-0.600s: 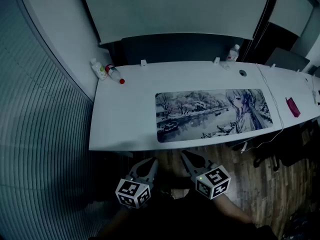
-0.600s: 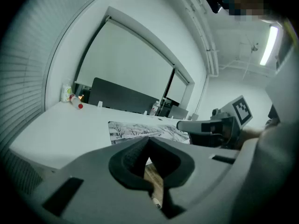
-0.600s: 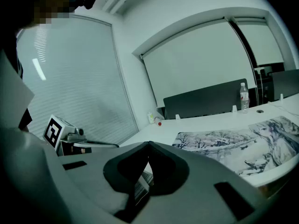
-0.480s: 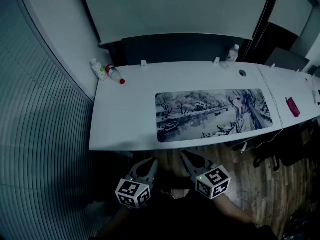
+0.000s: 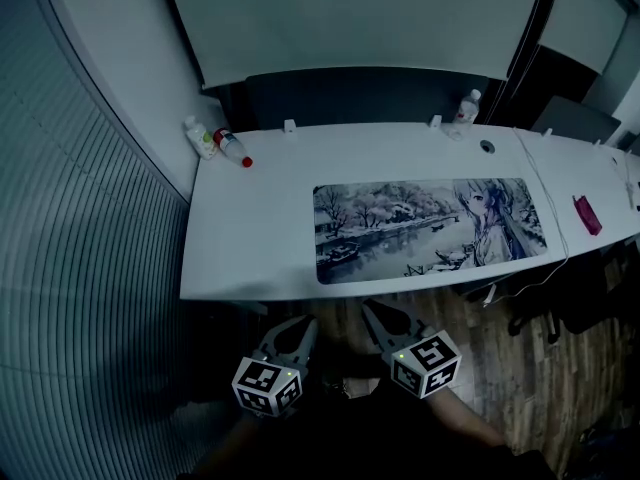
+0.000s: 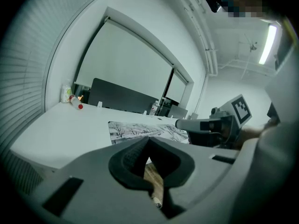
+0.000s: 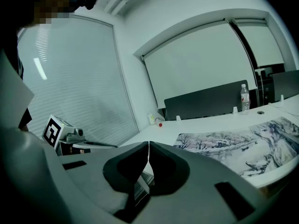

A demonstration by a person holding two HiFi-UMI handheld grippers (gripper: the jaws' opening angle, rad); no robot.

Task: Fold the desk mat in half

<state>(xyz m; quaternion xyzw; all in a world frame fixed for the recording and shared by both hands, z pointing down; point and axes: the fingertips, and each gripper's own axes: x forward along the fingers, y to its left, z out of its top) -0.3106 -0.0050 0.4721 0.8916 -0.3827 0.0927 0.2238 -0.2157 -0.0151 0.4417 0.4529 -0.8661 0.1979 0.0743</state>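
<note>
The desk mat (image 5: 430, 226), printed with a grey snowy river scene and a drawn figure, lies flat and unfolded on the white desk (image 5: 250, 228); it also shows as the mat (image 6: 140, 129) and the mat (image 7: 238, 146) in the gripper views. Both grippers hang below the desk's near edge, apart from the mat. My left gripper (image 5: 297, 325) is shut with nothing in it, its tips meeting (image 6: 148, 138). My right gripper (image 5: 378, 313) is also shut and empty, jaws touching (image 7: 148, 146).
Two bottles (image 5: 228, 146) lie at the desk's far left corner and a clear bottle (image 5: 467, 105) stands at the back right. A dark screen panel (image 5: 360, 96) runs along the desk's far edge. A pink item (image 5: 586, 214) and a cable lie on the neighbouring desk. Wooden floor below.
</note>
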